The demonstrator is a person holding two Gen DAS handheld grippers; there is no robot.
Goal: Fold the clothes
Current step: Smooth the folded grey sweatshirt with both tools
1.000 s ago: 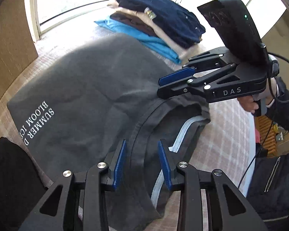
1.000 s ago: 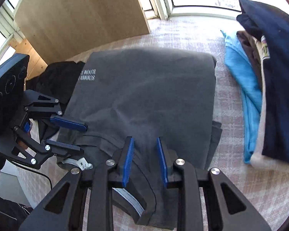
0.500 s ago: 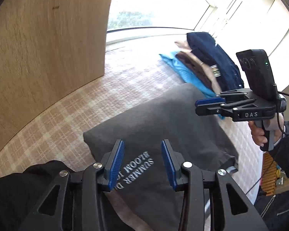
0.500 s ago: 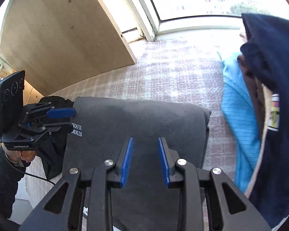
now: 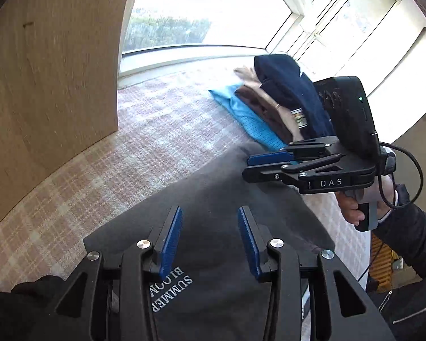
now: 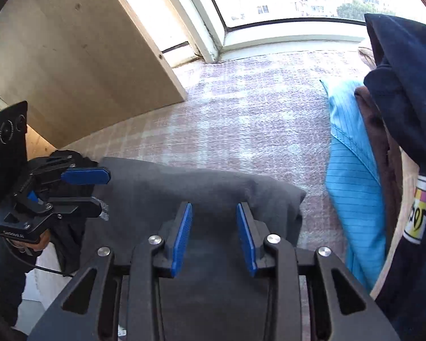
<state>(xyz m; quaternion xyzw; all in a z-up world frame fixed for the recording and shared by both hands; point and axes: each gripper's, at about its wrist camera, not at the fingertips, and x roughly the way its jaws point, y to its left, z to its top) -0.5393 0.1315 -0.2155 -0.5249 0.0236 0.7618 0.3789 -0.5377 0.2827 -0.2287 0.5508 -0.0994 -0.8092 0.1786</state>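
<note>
A dark grey T-shirt [image 5: 213, 187] lies folded flat on the plaid tablecloth [image 5: 156, 136], its white "SUMMER BLOOM" lettering [image 5: 170, 289] under my left gripper [image 5: 210, 213]. That gripper hovers open over the shirt's left part with nothing between its blue pads [image 5: 171, 238]. The right wrist view shows the shirt [image 6: 184, 187] with its far folded edge just ahead of my right gripper [image 6: 213, 207], which is open and holds nothing. Each gripper appears in the other's view: the right gripper [image 5: 250, 167] held over the shirt's right corner, the left gripper [image 6: 105, 190] at its left edge.
A stack of folded clothes [image 5: 278, 108], blue, brown, beige and navy, sits to the right [image 6: 383, 142]. A black garment [image 5: 14, 312] lies at the left. A wooden panel [image 6: 71, 71] and the window sill bound the far side. Bare plaid cloth [image 6: 255, 119] stretches beyond the shirt.
Both grippers moved from the shirt's collar end toward its far folded edge, and the views tilted up toward the window. The left jaws stand a little wider. The shirt lies still.
</note>
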